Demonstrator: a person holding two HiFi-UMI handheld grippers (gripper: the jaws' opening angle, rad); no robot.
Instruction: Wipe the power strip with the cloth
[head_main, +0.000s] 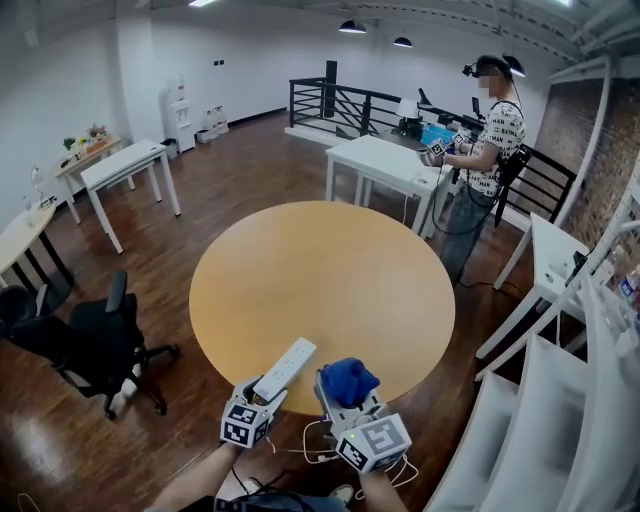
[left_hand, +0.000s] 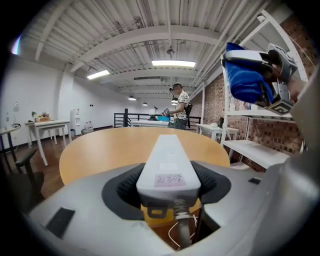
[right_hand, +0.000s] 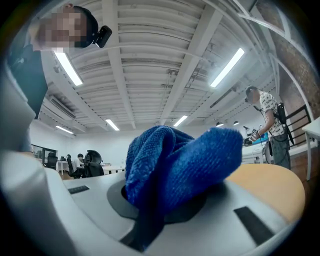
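gripping the long white plastic power strip (head_main: 286, 366) by its cable end, the left gripper (head_main: 264, 396) has its jaws pressed against the strip's two sides, so the socket face lies upward and the rest of the bar juts out over the near edge of the round light-wood counter (head_main: 330, 270); whether the far tip rests on the wood or floats just above it i cannot tell. its thin white cord (head_main: 318, 442) hangs loose below the edge, out of the wiping path. the right gripper (head_main: 347, 398) is clamped on a bunched blue terry cloth (head_main: 349, 379), with a fat fold bulging past the jaw tips like a padded face for rubbing. the cloth sits just beside the strip's right flank, raised and apart from it, so wiping seems not yet begun. holding the strip by one end likely steadies it and leaves most of its top bare; the next move would probably bring the fold down onto that face and draw it along. too hard a push could lever the strip in its end grip.
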